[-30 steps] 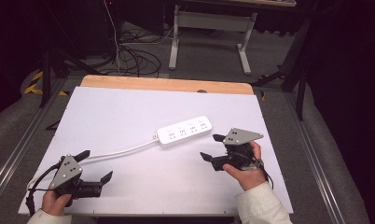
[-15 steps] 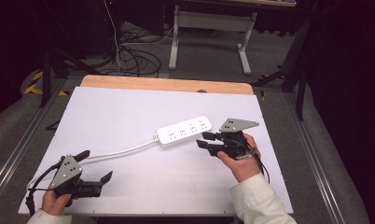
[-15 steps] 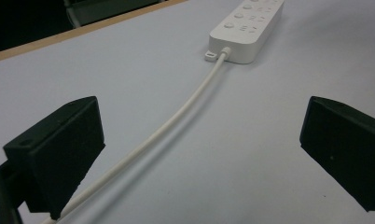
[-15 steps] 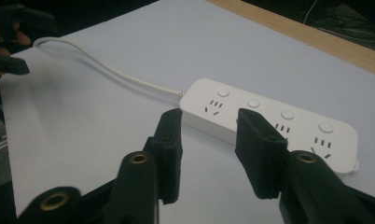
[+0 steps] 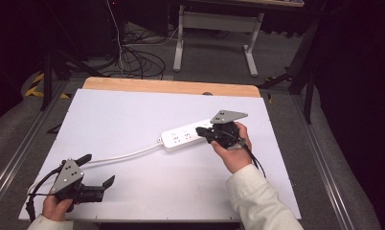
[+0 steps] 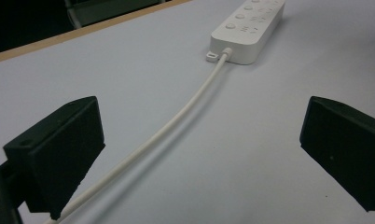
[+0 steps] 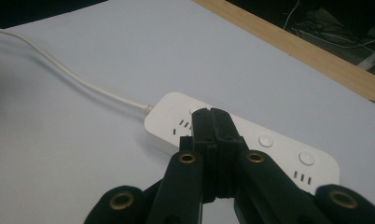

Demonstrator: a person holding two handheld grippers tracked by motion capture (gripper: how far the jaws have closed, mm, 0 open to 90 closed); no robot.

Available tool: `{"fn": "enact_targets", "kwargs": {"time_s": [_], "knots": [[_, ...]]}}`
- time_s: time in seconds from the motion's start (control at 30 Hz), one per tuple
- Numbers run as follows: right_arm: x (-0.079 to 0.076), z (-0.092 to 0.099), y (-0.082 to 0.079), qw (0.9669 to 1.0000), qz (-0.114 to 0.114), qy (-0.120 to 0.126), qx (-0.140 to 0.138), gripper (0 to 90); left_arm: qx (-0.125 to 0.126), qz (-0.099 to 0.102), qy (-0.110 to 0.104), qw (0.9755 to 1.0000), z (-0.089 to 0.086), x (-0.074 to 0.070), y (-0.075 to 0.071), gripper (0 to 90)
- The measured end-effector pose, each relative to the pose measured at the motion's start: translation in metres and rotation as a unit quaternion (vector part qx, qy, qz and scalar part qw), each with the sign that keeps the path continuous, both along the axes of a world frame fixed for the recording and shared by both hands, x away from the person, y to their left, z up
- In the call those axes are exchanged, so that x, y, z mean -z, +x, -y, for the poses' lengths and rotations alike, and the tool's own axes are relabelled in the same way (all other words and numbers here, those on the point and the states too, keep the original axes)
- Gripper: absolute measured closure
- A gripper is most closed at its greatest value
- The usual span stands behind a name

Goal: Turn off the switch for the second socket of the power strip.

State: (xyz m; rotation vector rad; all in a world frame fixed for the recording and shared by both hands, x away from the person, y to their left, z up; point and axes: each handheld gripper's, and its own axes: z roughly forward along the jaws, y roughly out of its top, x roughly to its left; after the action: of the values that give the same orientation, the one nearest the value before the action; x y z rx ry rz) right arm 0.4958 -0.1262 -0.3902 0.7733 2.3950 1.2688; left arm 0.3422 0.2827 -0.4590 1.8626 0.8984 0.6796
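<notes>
A white power strip (image 5: 186, 136) lies near the middle of the table, its several sockets and round buttons facing up, and its white cord (image 5: 126, 155) trails toward the front left. My right gripper (image 5: 205, 133) is shut, jaws pressed together with nothing between them, and hovers over the strip's right part; in the right gripper view its tips (image 7: 210, 116) sit just above the power strip (image 7: 279, 149) near a button. My left gripper (image 5: 97, 170) rests open at the front left corner. In the left gripper view the cord (image 6: 176, 121) runs between the wide jaws to the power strip (image 6: 248, 28).
The white tabletop (image 5: 133, 110) has a wooden strip (image 5: 171, 87) along its far edge. Beyond it stand a desk frame (image 5: 214, 33) and loose cables (image 5: 133, 52) on the floor. Metal rails (image 5: 18, 153) run along both sides of the table.
My right gripper has shut and moved left from beside the strip's right end to above it. The left gripper has stayed in place, open.
</notes>
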Motion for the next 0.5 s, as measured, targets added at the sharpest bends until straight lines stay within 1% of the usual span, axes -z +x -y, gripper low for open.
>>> {"fn": "enact_targets", "kwargs": {"time_s": [0.03,0.13,0.2,0.23,0.27,0.43,0.5], "knots": [[0.000,0.000,0.000,1.0000,0.000,0.000,0.000,90.0,0.000,0.000,0.000,1.0000,0.000,0.000,0.000,0.5],[0.004,-0.008,0.005,1.0000,-0.005,-0.002,0.006,90.0,0.001,0.000,0.000,1.0000,0.000,0.000,0.000,0.5],[0.009,-0.014,0.011,0.9999,-0.014,0.004,0.007,90.0,0.001,0.000,0.000,1.0000,-0.001,0.000,0.000,0.5],[0.009,-0.014,0.011,0.9999,-0.014,0.004,0.007,90.0,0.001,0.000,0.000,1.0000,-0.001,0.000,0.000,0.5],[0.012,-0.018,0.015,0.9998,-0.016,0.003,0.007,90.0,0.001,0.000,0.000,1.0000,-0.001,0.000,0.000,0.5],[0.019,-0.024,0.023,0.9997,-0.019,-0.005,0.012,90.0,0.001,0.000,0.000,1.0000,-0.001,0.000,0.000,0.5],[0.024,-0.027,0.028,0.9998,-0.014,-0.010,0.014,90.0,0.001,0.000,0.000,1.0000,-0.001,0.000,0.000,0.5]]}}
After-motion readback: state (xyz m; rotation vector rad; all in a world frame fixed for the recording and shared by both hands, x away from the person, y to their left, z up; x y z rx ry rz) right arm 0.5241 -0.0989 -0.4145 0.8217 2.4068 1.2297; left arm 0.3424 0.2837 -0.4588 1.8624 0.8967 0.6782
